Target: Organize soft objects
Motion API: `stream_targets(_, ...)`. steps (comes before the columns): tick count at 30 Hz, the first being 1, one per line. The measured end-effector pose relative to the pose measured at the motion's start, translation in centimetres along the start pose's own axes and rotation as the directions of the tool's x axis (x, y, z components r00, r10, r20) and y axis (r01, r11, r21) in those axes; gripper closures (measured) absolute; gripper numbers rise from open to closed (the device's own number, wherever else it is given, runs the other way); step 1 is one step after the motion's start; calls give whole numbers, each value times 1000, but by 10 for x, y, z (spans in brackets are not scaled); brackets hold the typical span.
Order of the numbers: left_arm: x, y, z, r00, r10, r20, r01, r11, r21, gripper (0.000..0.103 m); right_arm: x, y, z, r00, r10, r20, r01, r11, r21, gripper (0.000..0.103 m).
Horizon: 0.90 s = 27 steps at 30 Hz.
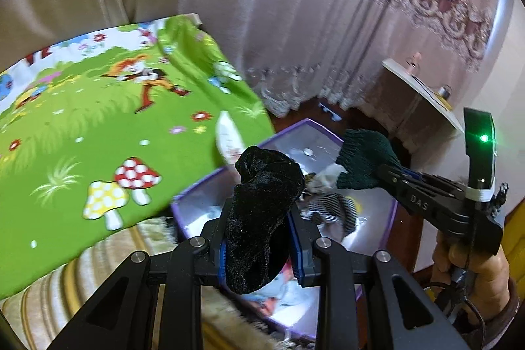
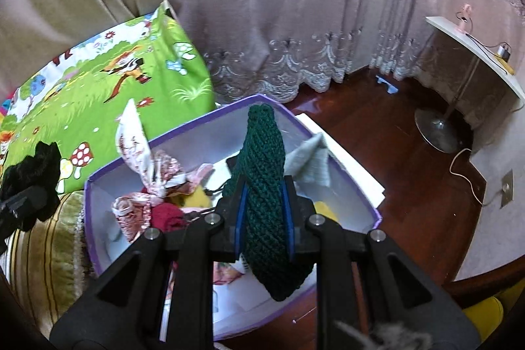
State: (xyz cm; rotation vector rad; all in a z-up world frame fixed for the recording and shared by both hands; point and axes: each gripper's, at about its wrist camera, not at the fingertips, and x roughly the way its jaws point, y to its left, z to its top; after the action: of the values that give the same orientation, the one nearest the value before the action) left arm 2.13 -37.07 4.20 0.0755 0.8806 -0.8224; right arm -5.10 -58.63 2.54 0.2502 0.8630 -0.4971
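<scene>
My left gripper (image 1: 261, 218) is shut on a black velvety sock (image 1: 262, 212) and holds it above the near end of a purple-edged storage box (image 1: 183, 202). My right gripper (image 2: 264, 202) is shut on a dark green knitted piece (image 2: 262, 186) and holds it over the same box (image 2: 95, 186). The right gripper and the green knit (image 1: 361, 159) also show in the left wrist view, at the right above the box. The black sock (image 2: 36, 176) shows at the left edge of the right wrist view. The box holds several soft items, among them a pink floral cloth (image 2: 137, 153) and a striped piece (image 1: 331, 209).
A bed with a bright green cartoon sheet (image 1: 98, 120) lies left of the box. A striped cushion (image 2: 39, 251) lies below it. Curtains (image 2: 262, 5) hang behind. A white round table (image 2: 475, 54) on a metal base (image 2: 439, 130) stands at the right on dark wooden floor.
</scene>
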Motion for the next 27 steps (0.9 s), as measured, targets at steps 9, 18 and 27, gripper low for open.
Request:
stream_targets(9,30,-23,14,999,-46,-24,47,999,20,71,-8,-8,5,998,-44,38,44,999,7,40)
stream_targets(18,33,-27,12,995,-90,-41,90,996,3,39,-30,-6,0,994,-93,58,92,996,19,30)
stream_targets(27,13,-12,-13,990,-117,-72,111,990,-85,36,-56,6,-16,990,-131,50,130,991,23,26)
